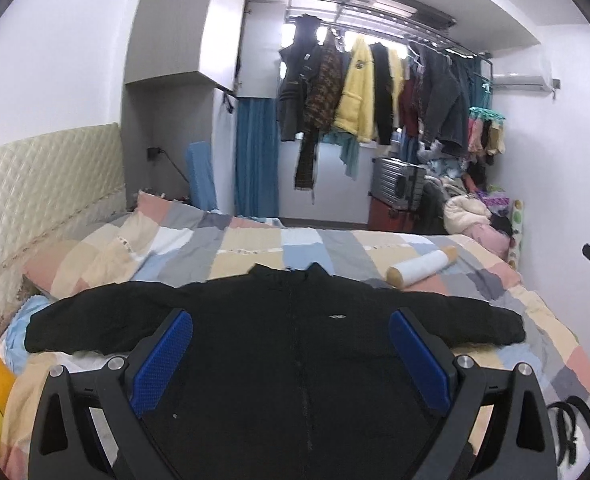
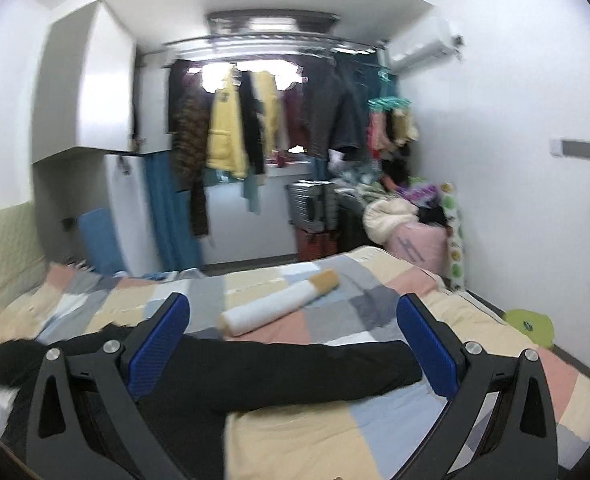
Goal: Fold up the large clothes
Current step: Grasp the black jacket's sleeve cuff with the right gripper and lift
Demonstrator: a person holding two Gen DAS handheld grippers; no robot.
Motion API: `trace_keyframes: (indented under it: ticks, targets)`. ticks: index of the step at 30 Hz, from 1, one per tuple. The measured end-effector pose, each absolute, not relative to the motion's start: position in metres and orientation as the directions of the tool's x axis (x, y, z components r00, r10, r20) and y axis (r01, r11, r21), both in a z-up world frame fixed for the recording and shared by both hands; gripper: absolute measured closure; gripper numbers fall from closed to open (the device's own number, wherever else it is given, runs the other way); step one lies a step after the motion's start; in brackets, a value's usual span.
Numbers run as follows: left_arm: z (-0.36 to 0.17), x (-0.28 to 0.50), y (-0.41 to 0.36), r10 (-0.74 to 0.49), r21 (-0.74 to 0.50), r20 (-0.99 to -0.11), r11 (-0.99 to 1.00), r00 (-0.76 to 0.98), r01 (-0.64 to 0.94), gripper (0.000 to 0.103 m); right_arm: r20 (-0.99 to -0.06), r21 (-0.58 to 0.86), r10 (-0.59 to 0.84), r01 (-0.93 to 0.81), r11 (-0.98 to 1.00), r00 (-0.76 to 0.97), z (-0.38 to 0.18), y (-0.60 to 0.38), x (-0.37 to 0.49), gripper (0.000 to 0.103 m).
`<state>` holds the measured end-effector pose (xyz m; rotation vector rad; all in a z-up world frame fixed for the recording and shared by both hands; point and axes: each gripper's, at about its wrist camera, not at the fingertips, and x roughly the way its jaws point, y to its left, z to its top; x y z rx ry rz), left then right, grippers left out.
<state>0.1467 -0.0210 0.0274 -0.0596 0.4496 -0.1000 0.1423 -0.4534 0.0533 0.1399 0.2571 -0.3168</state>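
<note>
Black jacket (image 1: 295,344) lies flat w/ sleeves spread on bed (image 1: 335,248); left gripper (image 1: 291,356) & right gripper (image 2: 293,344) both spread apart, holding nothing.

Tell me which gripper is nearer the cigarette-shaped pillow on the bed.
Right. The right gripper hangs open over the black jacket's sleeve, with the cigarette-shaped pillow just beyond its fingers. The left gripper is open over the jacket's chest, the pillow farther off to its right.

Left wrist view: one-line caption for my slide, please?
Open left gripper poised over a black jacket spread flat, sleeves out, on a patchwork bedspread.
</note>
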Motion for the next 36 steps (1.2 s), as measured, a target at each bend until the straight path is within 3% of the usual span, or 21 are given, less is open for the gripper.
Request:
trace_keyframes:
  ticks: [3, 7, 11, 17, 24, 31, 36]
  targets:
    - [0.009, 0.16, -0.006, -0.079, -0.061, -0.431, 0.996, 0.899, 0.059, 0.003, -0.336, 0.167, -0.254, 0.323, 0.932, 0.907, 0.025, -0.491, 0.173, 0.0]
    - [-0.018, 0.19, 0.009, -0.16, -0.152, -0.48, 0.983, 0.863, 0.098, 0.003, -0.41, 0.273, -0.249, 0.379, 0.884, 0.877, -0.032, -0.539, 0.207, 0.0]
    - [-0.046, 0.207, 0.007, -0.172, -0.162, -0.48, 0.981, 0.86, 0.105, 0.003, -0.471, 0.374, -0.217, 0.416, 0.829, 0.855, -0.083, -0.579, 0.233, 0.013]
    - [-0.085, 0.226, -0.004, -0.162, -0.132, -0.506, 0.985, 0.847, 0.11, 0.003, -0.543, 0.539, -0.16, 0.488, 0.687, 0.825, -0.163, -0.627, 0.254, 0.017]
    - [-0.12, 0.241, -0.008, -0.151, -0.13, -0.544, 0.987, 0.825, 0.095, 0.003, -0.571, 0.673, -0.125, 0.55, 0.494, 0.811, -0.243, -0.675, 0.261, 0.021]
    - [-0.143, 0.25, 0.014, -0.16, -0.219, -0.569, 0.975, 0.806, 0.039, 0.003, -0.53, 0.693, -0.151, 0.53, 0.49, 0.834, -0.256, -0.692, 0.276, 0.022]
    - [-0.157, 0.258, 0.021, -0.131, -0.203, -0.593, 0.979, 0.794, 0.01, 0.003, -0.535, 0.677, -0.178, 0.546, 0.493, 0.826, -0.26, -0.7, 0.286, 0.041]
